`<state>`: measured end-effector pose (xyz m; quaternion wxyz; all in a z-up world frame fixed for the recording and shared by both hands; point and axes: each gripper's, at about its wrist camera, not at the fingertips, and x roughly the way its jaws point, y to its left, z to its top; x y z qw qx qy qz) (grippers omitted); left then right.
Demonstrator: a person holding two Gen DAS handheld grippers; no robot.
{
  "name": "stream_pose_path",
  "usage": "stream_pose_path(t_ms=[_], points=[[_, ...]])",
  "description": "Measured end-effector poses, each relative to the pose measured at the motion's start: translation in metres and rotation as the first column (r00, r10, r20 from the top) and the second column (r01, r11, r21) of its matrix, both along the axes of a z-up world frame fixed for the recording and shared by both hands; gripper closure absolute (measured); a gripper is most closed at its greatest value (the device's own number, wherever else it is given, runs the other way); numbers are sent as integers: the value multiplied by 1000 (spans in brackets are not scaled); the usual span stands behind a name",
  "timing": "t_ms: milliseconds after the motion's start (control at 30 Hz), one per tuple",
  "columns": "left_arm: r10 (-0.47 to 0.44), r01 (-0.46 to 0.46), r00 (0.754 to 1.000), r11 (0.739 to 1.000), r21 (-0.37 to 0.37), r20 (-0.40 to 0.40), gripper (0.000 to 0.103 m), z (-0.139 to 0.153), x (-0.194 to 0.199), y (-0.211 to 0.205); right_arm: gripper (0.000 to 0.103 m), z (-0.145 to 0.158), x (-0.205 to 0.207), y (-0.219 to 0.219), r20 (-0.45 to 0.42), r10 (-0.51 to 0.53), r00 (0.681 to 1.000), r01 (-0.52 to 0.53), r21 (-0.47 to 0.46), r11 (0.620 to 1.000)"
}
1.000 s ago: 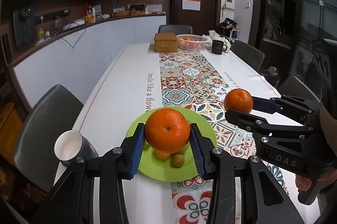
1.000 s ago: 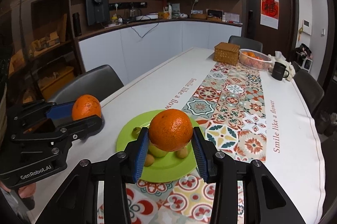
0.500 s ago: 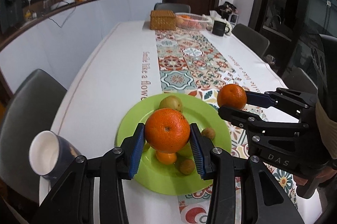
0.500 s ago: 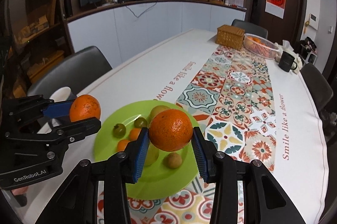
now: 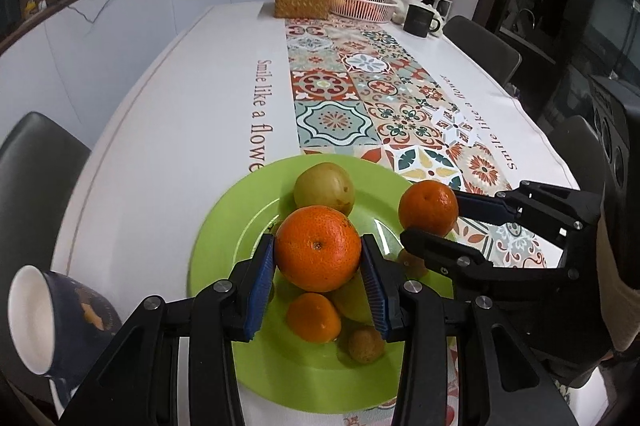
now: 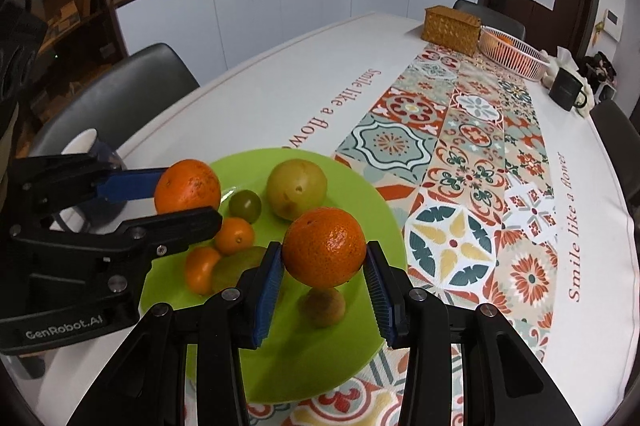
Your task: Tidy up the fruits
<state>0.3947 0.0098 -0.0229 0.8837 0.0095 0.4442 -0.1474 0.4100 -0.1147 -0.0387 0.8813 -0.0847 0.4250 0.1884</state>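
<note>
Two oranges are held above the green plate (image 5: 224, 226): left tool (image 5: 318, 280) clamps the larger orange (image 5: 318, 248), stem-end facing the camera; right tool (image 6: 324, 276) clamps the other orange (image 6: 324, 246). Loose fruit crowds the plate beneath; a mug (image 5: 44, 318) stands just left.

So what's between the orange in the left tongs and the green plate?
In the left wrist view, air, then a small orange on the green plate beneath the held orange.

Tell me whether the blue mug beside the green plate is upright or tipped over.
Tipped. The blue mug leans with its white mouth facing sideways and up, just off the green plate; whether it holds anything cannot be told.
</note>
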Motion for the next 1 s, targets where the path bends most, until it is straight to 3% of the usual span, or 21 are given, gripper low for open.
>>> stream_pose_path(t_ms=[133, 300, 367, 600, 733, 1000], points=[[-11, 11, 1000, 1000, 19, -19, 59, -6, 2, -5, 61, -4, 3, -3, -8, 1, 1000, -1, 5, 1000], [-14, 13, 1000, 999, 48, 28, 43, 0, -11, -6, 54, -3, -4, -11, 21, -23, 1000, 23, 4, 1000], [-11, 8, 999, 998, 59, 44, 42, 3, -19, -7, 49, 1, -10, -17, 34, -38, 999, 38, 24, 999], [29, -43, 991, 993, 107, 131, 40, 22, -54, -11, 47, 20, -42, -30, 95, -75, 993, 71, 43, 997], [60, -81, 978, 992, 99, 199, 35, 42, -81, -11, 43, 37, -67, -40, 144, -100, 984, 91, 72, 993], [117, -161, 930, 982, 100, 348, 26, 83, -143, -11, 37, 76, -129, -58, 263, -171, 950, 143, 121, 982]])
